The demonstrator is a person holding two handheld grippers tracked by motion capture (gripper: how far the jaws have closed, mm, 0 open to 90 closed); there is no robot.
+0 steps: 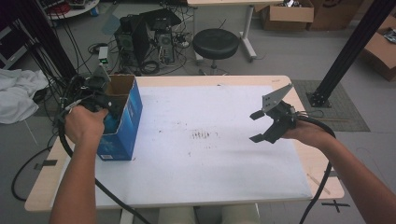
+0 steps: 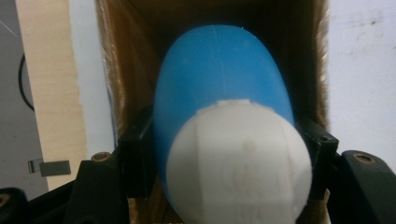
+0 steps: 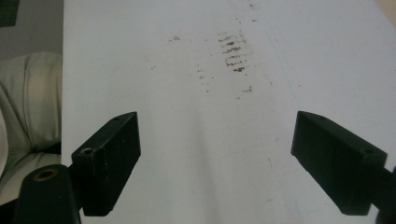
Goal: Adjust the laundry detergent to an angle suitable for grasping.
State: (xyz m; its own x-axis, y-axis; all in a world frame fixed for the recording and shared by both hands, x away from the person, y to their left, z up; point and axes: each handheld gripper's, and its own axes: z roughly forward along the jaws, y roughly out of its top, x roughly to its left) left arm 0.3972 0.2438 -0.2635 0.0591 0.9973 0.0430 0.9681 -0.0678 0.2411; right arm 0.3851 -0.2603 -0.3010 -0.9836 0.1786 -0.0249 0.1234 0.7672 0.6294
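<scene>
Inside the cardboard box (image 2: pixel 135 70), walls close on both sides, the left gripper (image 2: pixel 229 154) pinches a smooth blue bottle (image 2: pixel 219 74), probably plastic; right gripper (image 3: pixel 215 158) spread over open white sheet (image 3: pixel 196 121).

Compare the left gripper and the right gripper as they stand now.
The left gripper is shut on a blue bottle with a white cap, inside the open blue box; the right gripper stands open and holds nothing. The left one is at the box by the table's left edge; the right one hovers over the white mat. Both have black fingers.
</scene>
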